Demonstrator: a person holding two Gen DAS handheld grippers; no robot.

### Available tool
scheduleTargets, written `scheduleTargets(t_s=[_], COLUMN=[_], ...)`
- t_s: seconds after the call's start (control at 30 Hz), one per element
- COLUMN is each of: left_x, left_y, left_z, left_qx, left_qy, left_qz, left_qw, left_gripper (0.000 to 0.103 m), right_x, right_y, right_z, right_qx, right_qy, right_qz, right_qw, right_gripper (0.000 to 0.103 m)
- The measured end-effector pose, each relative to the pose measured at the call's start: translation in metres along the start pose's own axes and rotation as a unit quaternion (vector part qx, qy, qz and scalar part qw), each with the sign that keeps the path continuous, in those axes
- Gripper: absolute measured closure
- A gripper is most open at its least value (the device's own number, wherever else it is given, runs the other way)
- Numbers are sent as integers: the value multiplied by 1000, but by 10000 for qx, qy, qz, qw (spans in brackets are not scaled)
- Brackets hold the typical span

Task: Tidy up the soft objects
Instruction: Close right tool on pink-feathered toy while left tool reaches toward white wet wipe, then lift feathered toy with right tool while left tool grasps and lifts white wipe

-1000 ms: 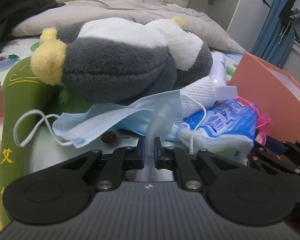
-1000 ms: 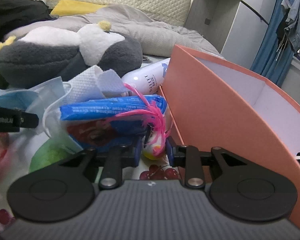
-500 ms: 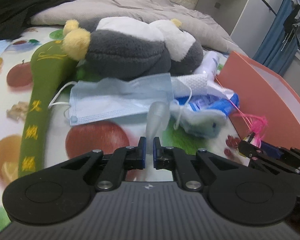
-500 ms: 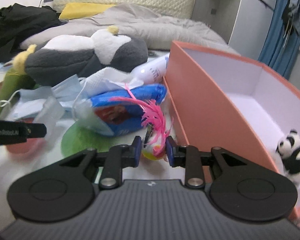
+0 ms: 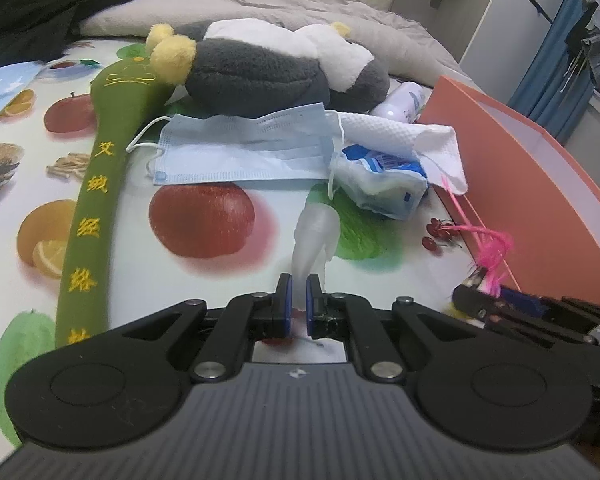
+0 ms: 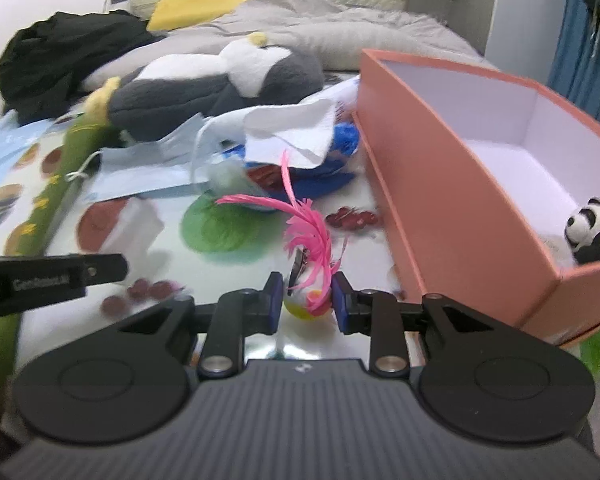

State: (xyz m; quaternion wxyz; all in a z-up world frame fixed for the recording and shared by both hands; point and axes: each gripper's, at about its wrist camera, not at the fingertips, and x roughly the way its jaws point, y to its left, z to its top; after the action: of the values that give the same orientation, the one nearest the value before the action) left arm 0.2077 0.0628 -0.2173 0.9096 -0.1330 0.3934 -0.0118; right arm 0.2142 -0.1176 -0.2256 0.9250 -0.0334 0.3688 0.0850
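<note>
My left gripper [image 5: 298, 298] is shut on a translucent soft silicone piece [image 5: 315, 236] and holds it above the fruit-print cloth. My right gripper [image 6: 306, 300] is shut on a small toy with pink feathers [image 6: 308, 236], just left of the orange box [image 6: 452, 216]. A small panda plush [image 6: 590, 230] lies inside the box. A grey-and-white plush [image 5: 268, 68], a blue face mask [image 5: 240, 152], a white cloth [image 5: 404, 138], a blue tissue pack [image 5: 384, 184] and a long green cushion [image 5: 96, 184] lie further back. The feather toy also shows in the left wrist view [image 5: 490, 252].
A white bottle [image 5: 400, 102] lies behind the cloth beside the box. A grey duvet [image 5: 284, 4], black clothing [image 5: 52, 4] and a yellow pillow [image 6: 192, 8] lie at the back. Blue curtains [image 5: 556, 60] hang at the right.
Both grippers have pulled back and up from the pile with their objects. The right gripper has moved nearer the box's near end, so the panda inside shows larger.
</note>
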Motion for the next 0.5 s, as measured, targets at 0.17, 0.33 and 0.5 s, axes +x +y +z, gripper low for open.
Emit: scheduleTargets(t_s=[0.17,0.33,0.5], left_x=[-5,5,6], left_y=[3,11,18], left_z=[-9,-10,-3], left_qx=[-157,-373,-642], left_qy=[20,120,164], left_qz=[84,91,104], left_qw=[9998,9992,9977], left_gripper=[95,94,48], right_x=[0,-3,-4], right_y=[-5,-9,-12], right_z=[-8,-11,-14], right_qx=[235,390,419], right_qy=[285,249,198], right_qz=[449,542,599], right_qw=[9983,9975,9971], right_gripper=[74,74,74])
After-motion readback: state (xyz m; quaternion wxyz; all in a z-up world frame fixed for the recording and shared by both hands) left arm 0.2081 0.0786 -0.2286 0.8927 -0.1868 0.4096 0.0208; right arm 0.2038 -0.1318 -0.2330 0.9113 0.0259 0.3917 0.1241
